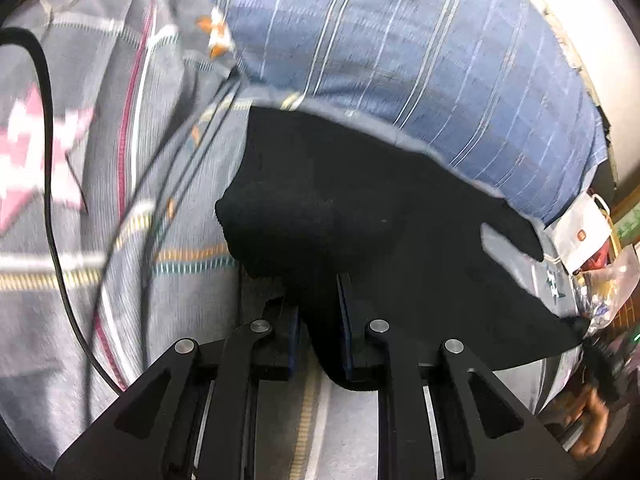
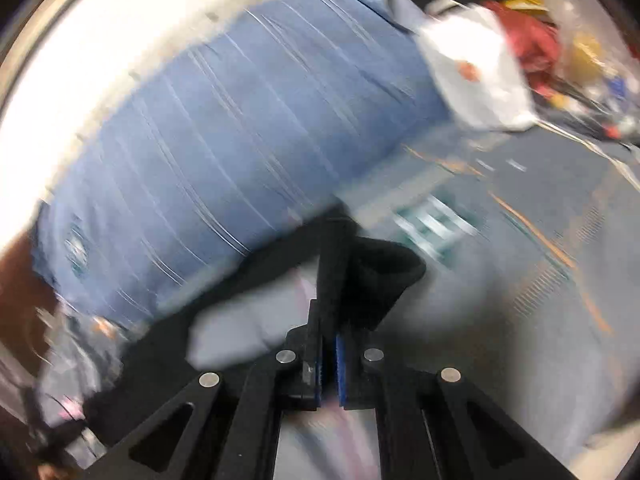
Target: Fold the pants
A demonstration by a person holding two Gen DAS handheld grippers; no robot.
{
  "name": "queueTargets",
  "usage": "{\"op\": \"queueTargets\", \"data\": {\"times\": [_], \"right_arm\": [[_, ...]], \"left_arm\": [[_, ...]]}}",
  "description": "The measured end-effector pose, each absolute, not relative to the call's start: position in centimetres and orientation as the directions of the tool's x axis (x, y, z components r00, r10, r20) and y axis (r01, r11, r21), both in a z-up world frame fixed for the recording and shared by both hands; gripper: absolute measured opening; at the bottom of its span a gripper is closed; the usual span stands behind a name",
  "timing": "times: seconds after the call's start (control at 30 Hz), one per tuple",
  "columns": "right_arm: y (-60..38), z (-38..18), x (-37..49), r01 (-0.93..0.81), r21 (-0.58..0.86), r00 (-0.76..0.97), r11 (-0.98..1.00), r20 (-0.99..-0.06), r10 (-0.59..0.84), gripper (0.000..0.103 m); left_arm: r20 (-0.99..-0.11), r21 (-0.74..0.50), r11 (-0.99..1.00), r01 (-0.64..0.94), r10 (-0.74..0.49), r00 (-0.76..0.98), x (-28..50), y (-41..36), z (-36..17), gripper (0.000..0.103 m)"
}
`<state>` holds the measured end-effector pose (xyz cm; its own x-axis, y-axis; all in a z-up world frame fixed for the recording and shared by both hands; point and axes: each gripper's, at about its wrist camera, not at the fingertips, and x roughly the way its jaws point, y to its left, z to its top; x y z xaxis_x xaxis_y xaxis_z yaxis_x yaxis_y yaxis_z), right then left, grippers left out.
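Jaws of the left gripper are clamped on a bunched fold of the black pants, the cloth squeezed between the two blue-faced pads. From that pinch the pants spread up and to the right as a broad dark sheet, lifted above a grey patterned bedsheet with pink, white and orange stripes. Behind the pants lies a blue striped pillow, its lower edge just at the cloth's upper edge. A thin black cable curves down the left side over the sheet. At the far right sits a white bag beside some clear plastic, too blurred to make out.

Through the right wrist view, heavily smeared, the right gripper is also closed on pants: a narrow black strip runs between its blue pads and rises forward, then flares into a dark fold to the right. More black cloth trails off to the lower left. The pillow fills the upper left, the bedsheet the right. A white bag and a red item lie at the top right among blurred clutter.
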<state>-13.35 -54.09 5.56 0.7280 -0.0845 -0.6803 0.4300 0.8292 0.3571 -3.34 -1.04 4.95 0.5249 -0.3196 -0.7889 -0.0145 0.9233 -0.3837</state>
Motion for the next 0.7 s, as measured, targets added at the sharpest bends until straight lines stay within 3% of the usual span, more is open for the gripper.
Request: {"op": "queueTargets", "data": {"times": [0.07,0.23,0.3,0.37,0.57,0.7], "right_arm": [[-55.3,3.4,-14.1,0.497,0.342,0.656,0.797,-0.750,-0.087,0.010],[-55.1,6.4,-16.1,0.515,0.325,0.708,0.793,-0.682,-0.180,0.020],[-53.7,8.2,-15.4,0.457,0.322,0.741,0.829,-0.653,-0.155,0.024],[-51.6,9.2,-14.3,0.339,0.356,0.781,0.871,-0.622,-0.050,0.035],[-40.1,7.3,-9.3,-0.066,0.393,0.715,0.917,-0.623,0.318,0.036],[-33.5,5.7,-6.8,-0.187,0.396,0.643,0.899,-0.643,0.417,0.036]], "left_arm": [[-0.796,-0.379,0.925,-0.025,-0.312,0.519,-3.6,-1.0,4.2,0.015],[-0.789,-0.379,0.925,-0.034,-0.304,0.533,-4.5,-0.3,4.5,0.015],[-0.789,-0.378,0.925,-0.039,-0.300,0.536,-4.7,-0.1,4.6,0.015],[-0.790,-0.376,0.926,-0.042,-0.296,0.537,-5.2,0.0,4.6,0.015],[-0.793,-0.362,0.931,-0.050,-0.279,0.542,-6.5,0.7,5.3,0.015],[-0.787,-0.327,0.944,-0.042,-0.248,0.565,-7.0,1.2,6.9,0.015]]}}
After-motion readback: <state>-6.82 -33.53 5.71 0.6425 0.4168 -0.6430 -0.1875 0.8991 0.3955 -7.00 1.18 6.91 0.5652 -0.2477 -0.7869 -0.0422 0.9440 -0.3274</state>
